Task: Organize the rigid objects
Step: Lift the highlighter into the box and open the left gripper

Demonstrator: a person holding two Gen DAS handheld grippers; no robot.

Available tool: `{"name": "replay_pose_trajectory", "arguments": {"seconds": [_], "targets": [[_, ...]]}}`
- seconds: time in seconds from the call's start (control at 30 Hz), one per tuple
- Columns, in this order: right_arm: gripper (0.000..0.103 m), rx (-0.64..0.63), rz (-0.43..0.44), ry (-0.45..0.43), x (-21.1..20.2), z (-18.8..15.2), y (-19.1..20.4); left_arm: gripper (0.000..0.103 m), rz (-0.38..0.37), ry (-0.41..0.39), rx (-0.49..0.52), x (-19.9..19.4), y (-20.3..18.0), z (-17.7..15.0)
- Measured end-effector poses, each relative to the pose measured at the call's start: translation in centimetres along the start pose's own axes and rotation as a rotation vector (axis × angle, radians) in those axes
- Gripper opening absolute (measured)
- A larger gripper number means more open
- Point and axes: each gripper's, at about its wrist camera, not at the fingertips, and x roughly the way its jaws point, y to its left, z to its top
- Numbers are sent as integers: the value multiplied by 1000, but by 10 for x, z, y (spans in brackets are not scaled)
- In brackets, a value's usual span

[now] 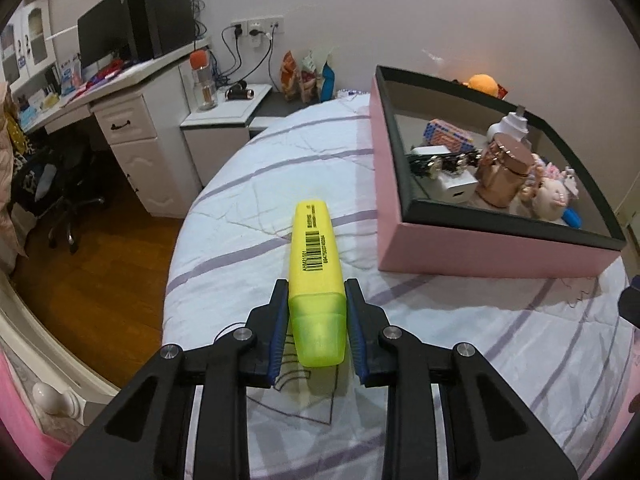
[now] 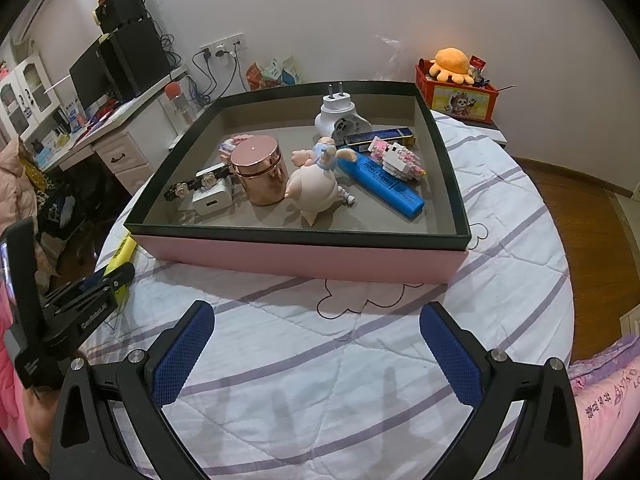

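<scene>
My left gripper [image 1: 316, 286] is shut on a yellow highlighter [image 1: 314, 248], its pads pressing the barrel just above the translucent cap, over the white quilt. The highlighter points away from me, left of the pink box [image 1: 480, 256]. The right wrist view catches the same left gripper [image 2: 116, 276] and highlighter [image 2: 122, 252] beside the box's near left corner. My right gripper [image 2: 316, 308] stands open over the quilt in front of the box [image 2: 304, 256], with nothing between its fingers. Inside lie a rose-gold jar [image 2: 260, 168], a pig figure [image 2: 316, 188], a blue highlighter [image 2: 384, 180] and a white plug adapter [image 2: 340, 116].
The quilted bed [image 2: 360, 360] drops to a wood floor [image 1: 100, 272] on the left and at the far right. A white desk [image 1: 132, 128] and a nightstand [image 1: 224, 120] stand beyond the bed. A red box with an orange plush [image 2: 452, 64] sits behind.
</scene>
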Motion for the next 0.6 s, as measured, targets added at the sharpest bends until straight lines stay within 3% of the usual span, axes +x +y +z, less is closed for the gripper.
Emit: {"name": "replay_pose_trajectory", "arguments": {"seconds": [0.6], "targets": [[103,28,18,-35,-14,-2,-11,27,-31,-152,25,-73,-20,25]]}}
